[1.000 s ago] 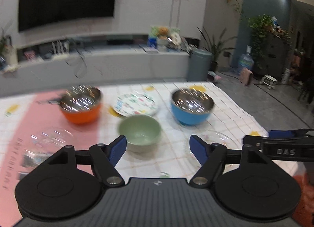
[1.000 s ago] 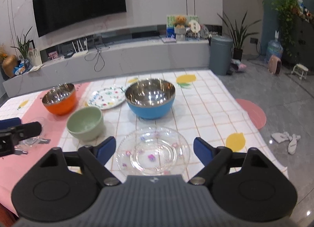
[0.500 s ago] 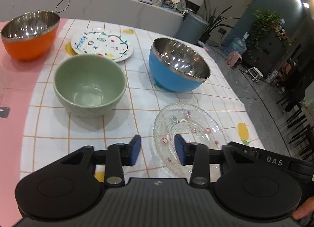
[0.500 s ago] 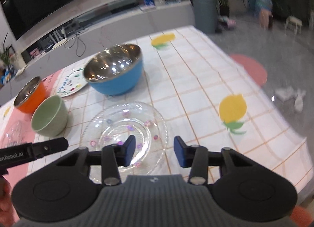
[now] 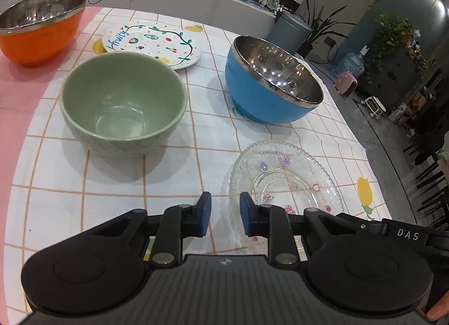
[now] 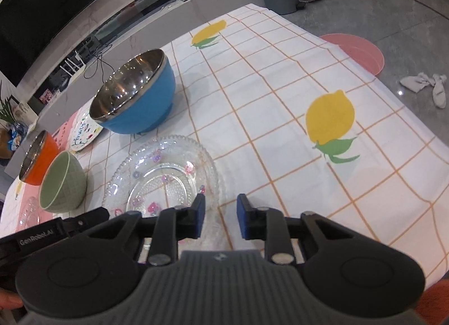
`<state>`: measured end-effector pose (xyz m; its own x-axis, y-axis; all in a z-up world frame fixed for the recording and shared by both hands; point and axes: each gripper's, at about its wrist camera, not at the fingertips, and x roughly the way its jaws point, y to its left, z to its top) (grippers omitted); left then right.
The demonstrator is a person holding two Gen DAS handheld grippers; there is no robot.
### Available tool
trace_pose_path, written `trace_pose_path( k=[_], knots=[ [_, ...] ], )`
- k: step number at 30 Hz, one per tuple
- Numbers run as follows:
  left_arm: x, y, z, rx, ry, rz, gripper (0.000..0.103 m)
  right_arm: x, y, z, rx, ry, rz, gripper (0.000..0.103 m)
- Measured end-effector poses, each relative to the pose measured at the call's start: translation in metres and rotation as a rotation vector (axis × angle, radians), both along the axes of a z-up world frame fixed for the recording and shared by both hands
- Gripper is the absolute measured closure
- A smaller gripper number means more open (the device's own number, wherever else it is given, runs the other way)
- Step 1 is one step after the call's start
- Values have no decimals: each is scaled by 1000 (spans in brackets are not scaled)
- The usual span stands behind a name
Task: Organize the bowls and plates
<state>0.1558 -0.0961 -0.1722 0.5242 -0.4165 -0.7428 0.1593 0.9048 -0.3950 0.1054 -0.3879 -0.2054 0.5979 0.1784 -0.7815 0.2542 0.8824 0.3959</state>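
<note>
Left hand-held gripper: jaws closing, blue pads a narrow gap apart. The left edge of the clear glass plate sits in or just below that gap; whether the pads press on it cannot be told.

Right hand-held gripper: jaws closing, pads likewise a narrow gap apart. The right edge of the same glass plate lies at the left pad and into the gap; contact cannot be confirmed. No firm clamp is visible on either side.

Position of task items, left wrist view: the glass plate lies flat on the checked cloth of the counter, at the near right. The green ceramic bowl stands upright to its far left, apart from it. The blue steel-lined bowl stands beyond the glass plate, close but not touching. The white painted plate lies flat behind the green bowl, partly hidden by its rim. The orange steel-lined bowl stands at the far left on the pink part of the cloth.

Right wrist view: a second clear glass dish is partly visible at the near left edge.
</note>
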Motion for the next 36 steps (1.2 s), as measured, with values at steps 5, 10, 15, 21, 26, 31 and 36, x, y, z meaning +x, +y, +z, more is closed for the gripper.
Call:
trace_pose_path(
  k=[5,10,15,21,26,31,36],
  knots=[
    [2,-6,0,-11,-5,-30,92,2,-1,-2,34,-6,10,94],
    [0,-11,1,11,-22,-37,92,0,1,-2,30,-17,17,97],
    [-3,-9,5,22,-33,-37,92,-1,1,-1,26,-25,24,98],
    [-15,2,15,4,-49,-9,92,-7,4,6,35,-37,44,97],
    [-36,19,30,17,-79,16,92,-19,18,17,36,-50,71,97],
    [-56,48,40,1,-83,73,92,-30,43,27,50,-58,119,97],
    [-74,82,41,-4,-77,135,92,-37,73,34,52,-55,200,97]
  ],
)
